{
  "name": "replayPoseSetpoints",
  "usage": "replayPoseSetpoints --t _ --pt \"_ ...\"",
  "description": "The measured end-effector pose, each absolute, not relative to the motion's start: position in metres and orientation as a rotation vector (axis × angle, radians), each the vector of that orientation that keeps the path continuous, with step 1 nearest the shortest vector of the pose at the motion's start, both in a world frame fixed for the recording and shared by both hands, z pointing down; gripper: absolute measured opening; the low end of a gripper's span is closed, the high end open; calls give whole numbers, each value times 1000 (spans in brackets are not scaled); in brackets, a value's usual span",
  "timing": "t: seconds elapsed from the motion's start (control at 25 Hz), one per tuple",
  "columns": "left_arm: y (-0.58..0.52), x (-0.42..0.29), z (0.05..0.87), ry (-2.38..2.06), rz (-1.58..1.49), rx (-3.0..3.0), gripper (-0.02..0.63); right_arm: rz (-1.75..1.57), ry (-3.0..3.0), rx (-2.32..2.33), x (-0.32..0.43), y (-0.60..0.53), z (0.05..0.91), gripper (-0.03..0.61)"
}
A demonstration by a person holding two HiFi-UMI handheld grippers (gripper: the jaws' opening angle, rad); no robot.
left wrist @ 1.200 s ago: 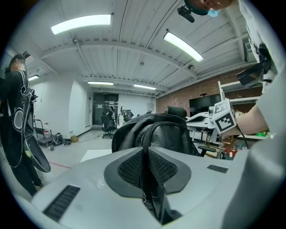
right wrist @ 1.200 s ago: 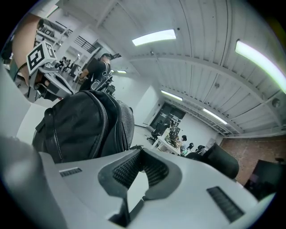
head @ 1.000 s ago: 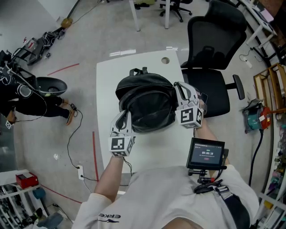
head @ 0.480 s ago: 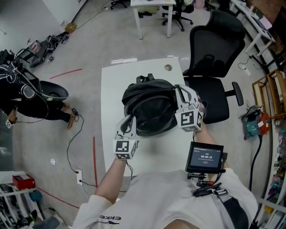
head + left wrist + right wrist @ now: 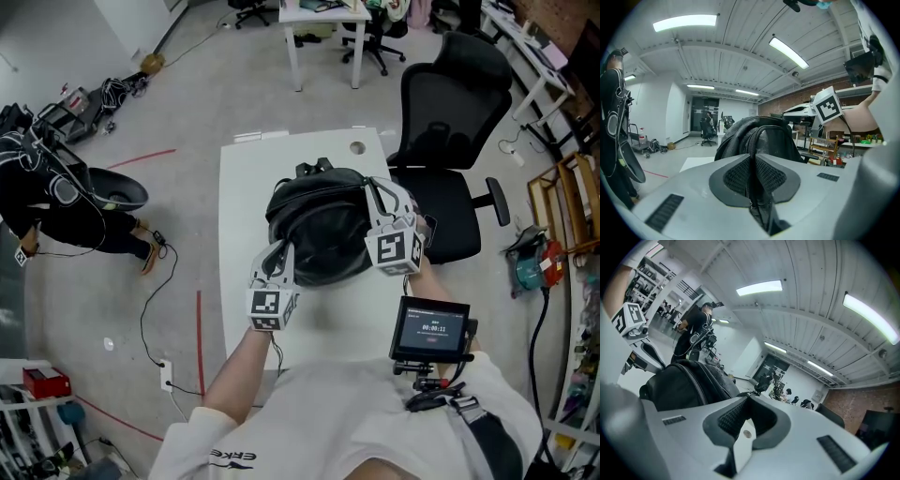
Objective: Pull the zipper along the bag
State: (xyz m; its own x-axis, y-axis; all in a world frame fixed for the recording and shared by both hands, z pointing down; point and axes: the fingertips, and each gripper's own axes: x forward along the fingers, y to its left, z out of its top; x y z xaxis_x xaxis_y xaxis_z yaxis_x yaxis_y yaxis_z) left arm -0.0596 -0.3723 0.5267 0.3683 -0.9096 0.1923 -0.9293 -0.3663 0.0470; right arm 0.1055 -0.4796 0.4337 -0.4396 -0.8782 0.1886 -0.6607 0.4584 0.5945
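A black backpack (image 5: 323,220) lies on the white table (image 5: 246,187). My left gripper (image 5: 279,264) is at the bag's front left edge. In the left gripper view its jaws (image 5: 752,157) are shut on the bag's zipper line (image 5: 751,187), which runs up over the backpack (image 5: 759,136). My right gripper (image 5: 380,202) rests against the bag's right side. In the right gripper view its jaws (image 5: 746,399) are closed, with the backpack (image 5: 679,383) just to their left. Nothing shows between them.
A black office chair (image 5: 441,122) stands close to the table's right side. A small screen (image 5: 431,328) hangs at the person's chest. A person in black (image 5: 47,197) crouches on the floor at the left, with cables (image 5: 155,281) nearby. A white desk (image 5: 323,14) stands behind.
The head view has shifted, so table and bag sit further right in the frame. Both grippers keep the same places on the bag.
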Motion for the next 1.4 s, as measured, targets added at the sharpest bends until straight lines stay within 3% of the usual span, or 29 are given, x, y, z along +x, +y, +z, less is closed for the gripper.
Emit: replayPoseSetpoints --t 1.4 --pt "-363 -63 530 -1530 136 2571 34 -702 -2250 1154 1 -455 414 17"
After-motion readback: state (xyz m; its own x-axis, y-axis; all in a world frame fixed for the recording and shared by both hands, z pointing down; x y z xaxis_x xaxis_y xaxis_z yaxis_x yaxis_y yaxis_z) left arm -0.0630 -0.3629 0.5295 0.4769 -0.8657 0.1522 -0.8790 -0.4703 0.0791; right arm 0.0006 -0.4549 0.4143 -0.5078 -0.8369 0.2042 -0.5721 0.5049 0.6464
